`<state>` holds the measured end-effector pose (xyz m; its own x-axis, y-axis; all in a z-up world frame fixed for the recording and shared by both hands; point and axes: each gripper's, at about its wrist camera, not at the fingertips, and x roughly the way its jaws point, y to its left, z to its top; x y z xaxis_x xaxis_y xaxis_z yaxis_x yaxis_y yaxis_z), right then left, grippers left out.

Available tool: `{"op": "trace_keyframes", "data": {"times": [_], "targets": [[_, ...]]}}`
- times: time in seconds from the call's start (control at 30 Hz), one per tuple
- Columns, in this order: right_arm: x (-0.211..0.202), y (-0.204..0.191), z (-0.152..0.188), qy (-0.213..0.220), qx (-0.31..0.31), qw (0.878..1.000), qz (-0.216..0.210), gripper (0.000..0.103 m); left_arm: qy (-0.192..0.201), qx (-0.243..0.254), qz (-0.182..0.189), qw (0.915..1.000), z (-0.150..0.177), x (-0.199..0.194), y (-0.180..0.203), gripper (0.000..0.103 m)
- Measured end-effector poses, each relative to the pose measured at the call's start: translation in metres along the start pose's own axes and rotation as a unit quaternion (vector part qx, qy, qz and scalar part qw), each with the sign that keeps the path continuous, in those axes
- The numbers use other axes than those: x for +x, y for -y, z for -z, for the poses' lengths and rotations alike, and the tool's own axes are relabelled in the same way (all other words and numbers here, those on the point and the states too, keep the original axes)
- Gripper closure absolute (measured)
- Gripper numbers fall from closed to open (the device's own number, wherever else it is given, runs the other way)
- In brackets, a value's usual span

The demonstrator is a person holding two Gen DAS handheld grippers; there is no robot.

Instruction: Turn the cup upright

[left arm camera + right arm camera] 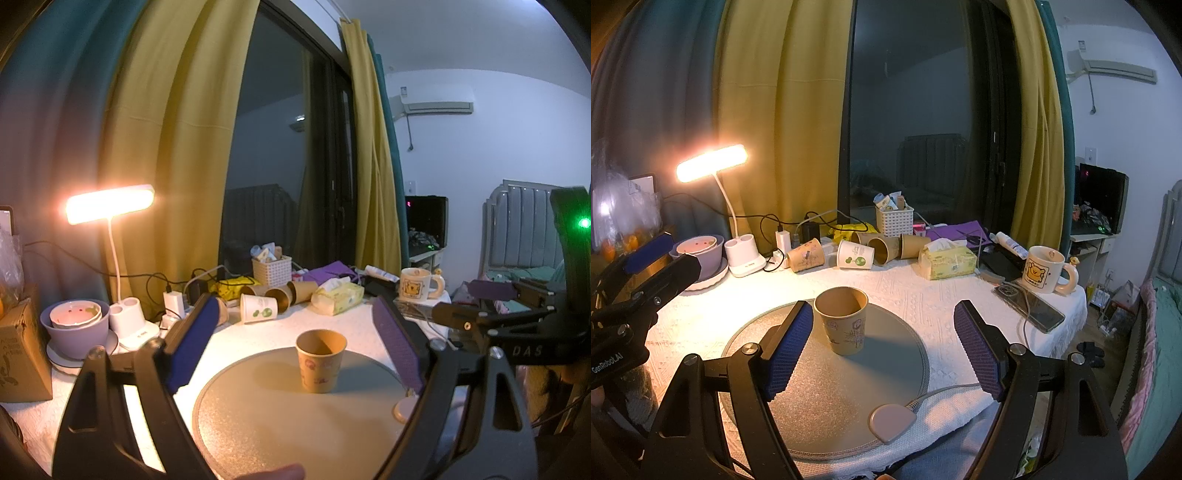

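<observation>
Standing upright on round grey mat [827, 398]: tan printed paper cup [844, 319], interior dim, contents unclear. Left gripper [295, 339] & right gripper [882, 328] both wide apart, holding nothing. White lattice basket [894, 220] w/ packets.

Tan cup [843, 319], purple cartoon print; grey round mat [827, 413]; white textured tablecloth [923, 291].

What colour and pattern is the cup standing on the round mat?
The paper cup is tan kraft brown with small purple-and-green cartoon prints, clearest in the right wrist view.
</observation>
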<state>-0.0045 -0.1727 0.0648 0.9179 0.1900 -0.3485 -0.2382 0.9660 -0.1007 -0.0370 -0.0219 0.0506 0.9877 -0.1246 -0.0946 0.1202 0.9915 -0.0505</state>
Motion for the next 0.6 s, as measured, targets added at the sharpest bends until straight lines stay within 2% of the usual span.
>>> {"op": "trace_keyframes", "data": {"times": [0.6], "targets": [[0.0011, 0.0006, 0.0012, -0.001, 0.001, 1.0, -0.001, 0.022, 0.0, 0.0, 0.001, 1.0, -0.0006, -0.0001, -0.0005, 0.017]]}}
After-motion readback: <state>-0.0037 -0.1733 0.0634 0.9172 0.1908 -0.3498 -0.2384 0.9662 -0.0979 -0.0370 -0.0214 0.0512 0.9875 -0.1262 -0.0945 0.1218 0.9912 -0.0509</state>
